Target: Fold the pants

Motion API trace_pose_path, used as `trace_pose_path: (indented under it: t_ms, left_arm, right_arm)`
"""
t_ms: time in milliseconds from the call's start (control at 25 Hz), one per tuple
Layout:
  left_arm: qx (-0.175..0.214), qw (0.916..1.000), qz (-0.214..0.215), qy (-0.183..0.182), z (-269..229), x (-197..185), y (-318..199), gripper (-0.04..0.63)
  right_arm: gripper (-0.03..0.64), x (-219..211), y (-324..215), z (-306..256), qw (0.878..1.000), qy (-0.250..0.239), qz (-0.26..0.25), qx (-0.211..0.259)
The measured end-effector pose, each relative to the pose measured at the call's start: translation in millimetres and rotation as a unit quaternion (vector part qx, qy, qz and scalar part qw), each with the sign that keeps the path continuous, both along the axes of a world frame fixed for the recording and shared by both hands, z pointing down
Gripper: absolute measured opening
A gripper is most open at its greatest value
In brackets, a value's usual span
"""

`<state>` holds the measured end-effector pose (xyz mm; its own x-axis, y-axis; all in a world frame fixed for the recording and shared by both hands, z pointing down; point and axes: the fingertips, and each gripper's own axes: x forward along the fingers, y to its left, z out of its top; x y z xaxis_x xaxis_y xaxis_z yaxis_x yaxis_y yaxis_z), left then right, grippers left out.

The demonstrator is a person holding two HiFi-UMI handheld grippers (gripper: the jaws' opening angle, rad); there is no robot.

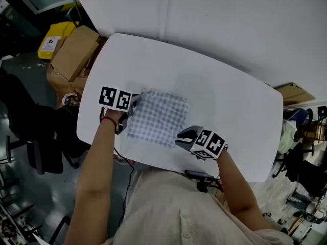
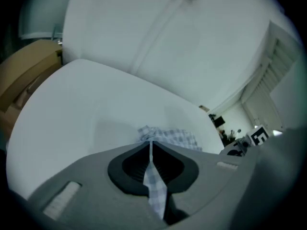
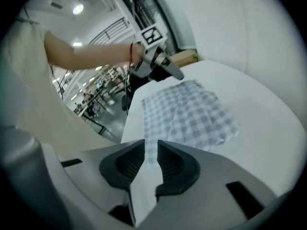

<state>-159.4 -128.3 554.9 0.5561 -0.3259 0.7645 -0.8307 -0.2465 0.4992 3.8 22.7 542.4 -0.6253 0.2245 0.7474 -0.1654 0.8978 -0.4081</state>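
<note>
Currently left gripper pinches a thin fold of pants, jaws almost together; right gripper clamps a thicker edge, jaws slightly apart; cloth spreads ahead of both.

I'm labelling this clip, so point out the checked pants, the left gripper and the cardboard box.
checked pants (image 1: 158,115), head view, middle of the cloth.
left gripper (image 2: 150,146), left gripper view, between its fingertips.
cardboard box (image 1: 74,52), head view, top flap.
</note>
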Motion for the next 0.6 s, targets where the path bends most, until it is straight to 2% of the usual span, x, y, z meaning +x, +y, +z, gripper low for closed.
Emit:
trace_pose_path:
  t_ms: [120, 280, 480, 600]
  left_arm:
    - [0.029, 0.9973, -0.051, 0.044, -22, -12, 17, 0.026]
    - [0.063, 0.9912, -0.071, 0.093, -39, 2, 51, 0.025]
    - [0.095, 0.9876, -0.051, 0.114, -51, 40, 95, 0.025]
    - [0.122, 0.9863, -0.025, 0.108, -64, 63, 111, 0.025]
  right_arm:
    - [0.091, 5, -20, -32, 0.994, -0.059, 0.087, 0.003]
    - [0.081, 8, -31, -44, 0.984, -0.089, 0.156, 0.018]
    - [0.069, 0, -19, -51, 0.975, -0.113, 0.191, 0.014]
    - [0.064, -6, -12, -58, 0.970, -0.127, 0.207, 0.019]
